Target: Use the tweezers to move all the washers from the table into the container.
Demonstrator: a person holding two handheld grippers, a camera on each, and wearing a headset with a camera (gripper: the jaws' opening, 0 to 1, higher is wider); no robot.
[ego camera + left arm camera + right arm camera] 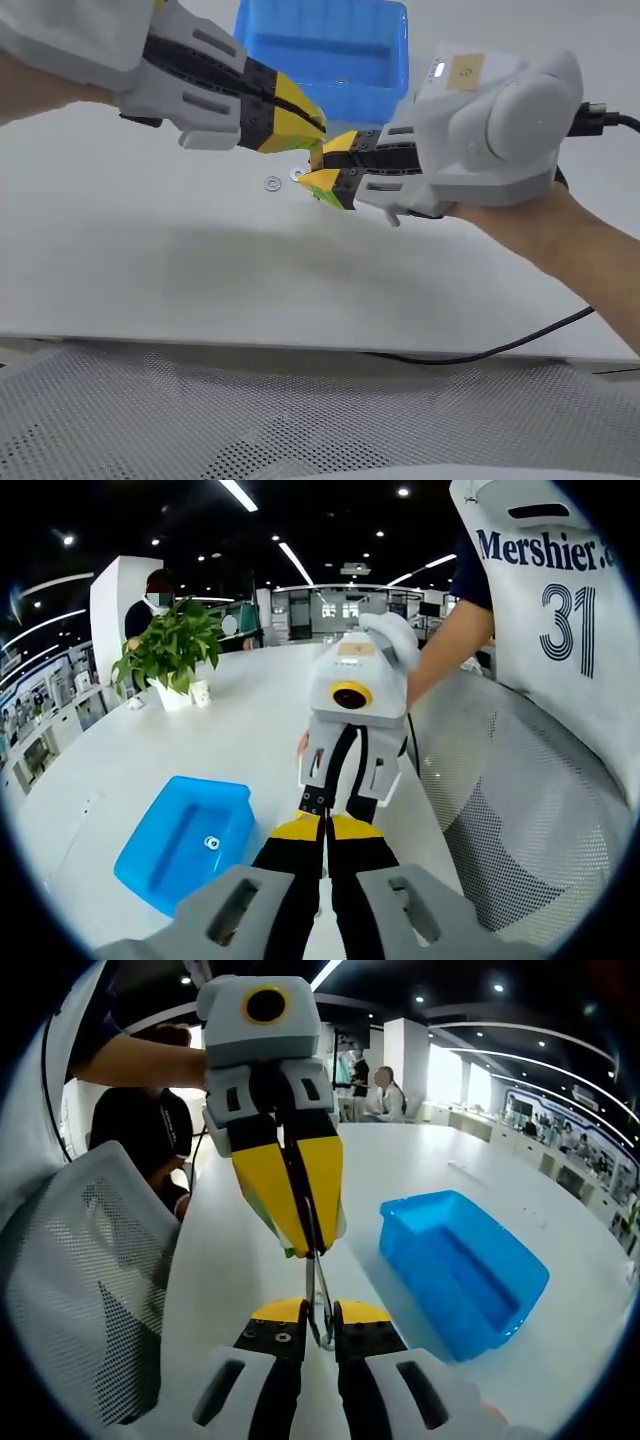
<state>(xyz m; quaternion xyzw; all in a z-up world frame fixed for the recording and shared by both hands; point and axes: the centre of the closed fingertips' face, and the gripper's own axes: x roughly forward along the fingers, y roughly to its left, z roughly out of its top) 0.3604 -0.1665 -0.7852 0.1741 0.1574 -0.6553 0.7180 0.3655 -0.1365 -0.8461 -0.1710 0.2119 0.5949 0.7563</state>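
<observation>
White tabletop (pixel 150 260) stretched across the head view. From the upper left corner the left gripper (pixel 316 124) reached in, its yellow-tipped jaws drawn together with no gap showing. Just below those tips a washer (pixel 272 183) lay flat on the table. A second washer (pixel 297 175) lay near it to the right, apart from it and close to both grippers' tips. Beyond them, at the top centre, stood the blue container (pixel 392 92). In the left gripper view a third washer (pixel 212 842) lay on its floor. Right of the loose washers the right gripper (pixel 325 165) pointed leftward, tip to tip with the left one. The right gripper view showed its jaws closed on the tweezers (pixel 317 1295). The thin metal blades stood between the yellow pads and ran forward to the left gripper's tips. Whether the left jaws also pinched the blades could not be told. At the far right a hand (pixel 545 235) held the right gripper's white body, and a black cable (pixel 480 352) trailed along the table edge.
</observation>
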